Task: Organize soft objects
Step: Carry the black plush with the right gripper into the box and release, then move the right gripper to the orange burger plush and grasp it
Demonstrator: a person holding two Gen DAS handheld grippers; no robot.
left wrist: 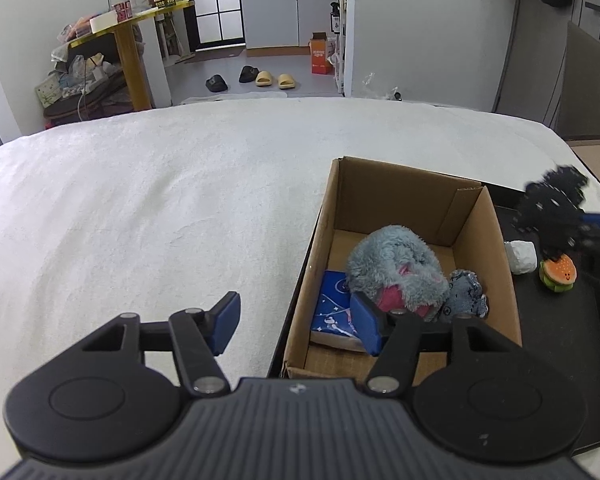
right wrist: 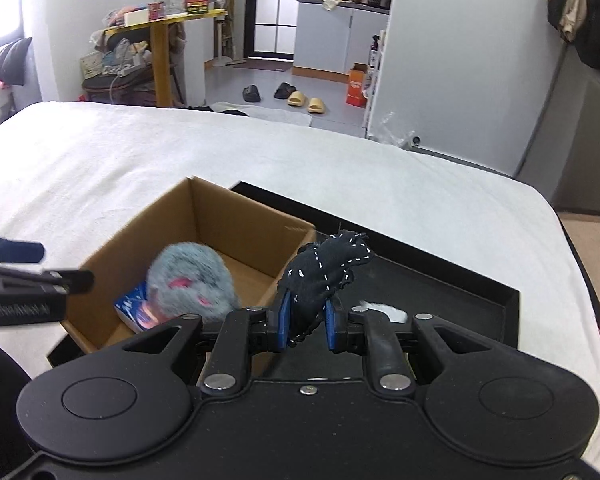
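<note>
white bedding spreads under a black tray [right wrist: 452, 280] and your cardboard box [right wrist: 236, 220]. your right gripper [right wrist: 306, 322] is clamped on the dark stitched cloth [right wrist: 324, 268], box just to its left. your left gripper [left wrist: 296, 322] hangs parted and empty over the box's near left wall. only the left view shows the burger toy [left wrist: 558, 272] and white wad [left wrist: 521, 255] on the tray.

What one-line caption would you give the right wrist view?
Right gripper holds a black stitched cloth beside the cardboard box containing a grey plush.

Matt cardboard box [left wrist: 476, 216] — fuzzy plush toy [left wrist: 392, 268] — towelling bedcover [left wrist: 160, 208].
</note>
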